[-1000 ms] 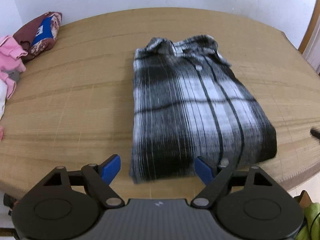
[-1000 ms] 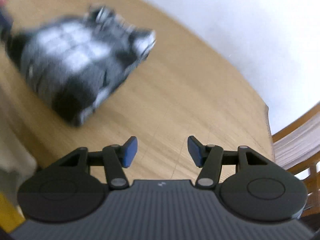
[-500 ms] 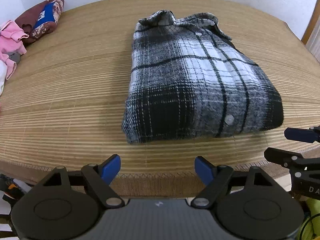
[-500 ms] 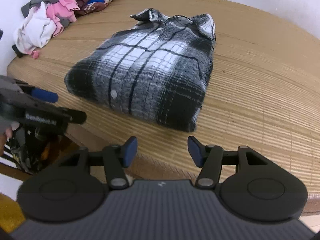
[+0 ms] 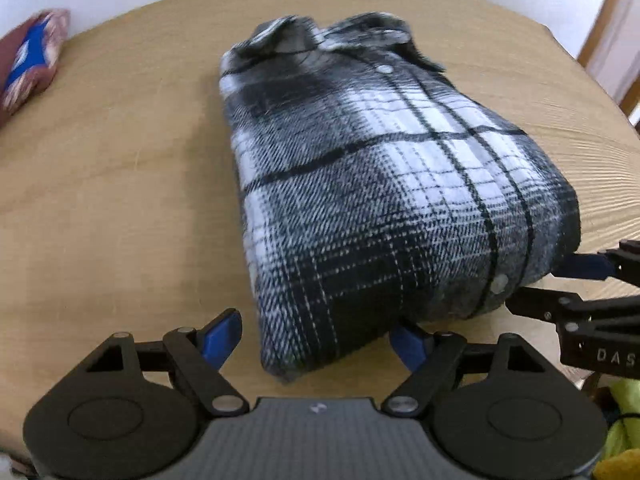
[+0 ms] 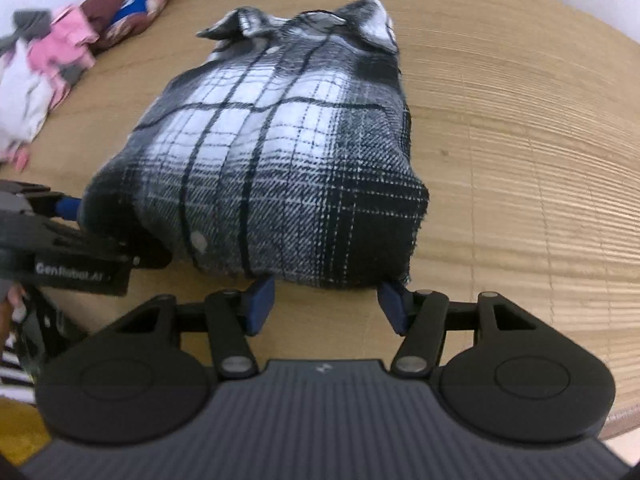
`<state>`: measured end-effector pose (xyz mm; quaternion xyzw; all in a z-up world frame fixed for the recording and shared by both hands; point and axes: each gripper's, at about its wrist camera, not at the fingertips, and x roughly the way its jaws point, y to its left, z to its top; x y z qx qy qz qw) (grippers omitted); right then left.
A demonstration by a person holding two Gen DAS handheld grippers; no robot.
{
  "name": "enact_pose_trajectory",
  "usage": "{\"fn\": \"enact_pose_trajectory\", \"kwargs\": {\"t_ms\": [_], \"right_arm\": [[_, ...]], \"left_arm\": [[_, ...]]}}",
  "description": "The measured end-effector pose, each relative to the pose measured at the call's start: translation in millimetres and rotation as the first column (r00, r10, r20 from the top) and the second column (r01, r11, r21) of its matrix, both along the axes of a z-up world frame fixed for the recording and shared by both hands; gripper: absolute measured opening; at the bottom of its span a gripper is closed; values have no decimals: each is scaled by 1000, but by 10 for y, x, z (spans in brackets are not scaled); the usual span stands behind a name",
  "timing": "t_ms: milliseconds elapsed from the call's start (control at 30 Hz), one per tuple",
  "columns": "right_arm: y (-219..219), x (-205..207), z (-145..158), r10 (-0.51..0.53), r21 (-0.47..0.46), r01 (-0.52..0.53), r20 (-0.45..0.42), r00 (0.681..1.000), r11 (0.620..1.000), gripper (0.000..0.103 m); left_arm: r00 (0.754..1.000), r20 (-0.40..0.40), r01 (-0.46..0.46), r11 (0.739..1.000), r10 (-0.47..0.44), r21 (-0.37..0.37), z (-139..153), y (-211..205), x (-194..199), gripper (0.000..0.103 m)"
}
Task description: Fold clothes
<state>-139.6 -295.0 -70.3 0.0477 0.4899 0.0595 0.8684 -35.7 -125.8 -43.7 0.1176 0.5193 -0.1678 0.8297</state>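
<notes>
At about ten o'clock on the table (image 6: 520, 128) we see what is left of the job as far as these views show it: a loose heap of pink and white clothes (image 6: 44, 80), unfolded, and just beyond it at eleven o'clock a maroon and blue bundle (image 6: 128, 12), too blurred for us to say whether it is folded. Moving toward the centre, the plaid shirt (image 5: 380, 184) lies as a compact rectangle, collar at twelve o'clock and folded hem at six o'clock, buttons showing on top; we judge its folding essentially finished. Our left gripper (image 5: 312, 340) straddles the near left corner of that hem, its jaws wide apart, one blue pad out on bare wood and the other tucked at the cloth's edge, so nothing is clamped. Further right, our right gripper (image 6: 326, 304) sits at the near right corner of the hem, its jaws opening, the hem's edge just ahead of the pads and not pinched. We read this as both hands set to lift or slide the finished shirt aside, after which the heap at ten o'clock waits its turn
</notes>
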Motion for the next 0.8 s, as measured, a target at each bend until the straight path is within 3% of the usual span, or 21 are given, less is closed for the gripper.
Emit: {"fn": "enact_pose_trajectory", "kwargs": {"t_ms": [233,433,667,800], "right_arm": [[151,570,-58,-50,9,50,34,998,999,61],[86,1233,-61,-133,19,132,36,991,991,61],[-110,2187,-82,-180,15,179,67,981,984,61],[-251,2642,-112,-213,6,214,107,971,977,61]], "left_arm": [[1000,12,18,1000,-18,21,0,40,729,83],[997,59,50,998,-53,47,-23,-205,1446,83],[997,67,-32,999,30,36,-44,-510,2383,83],[994,77,-77,997,76,16,-95,-486,2641,83]]}}
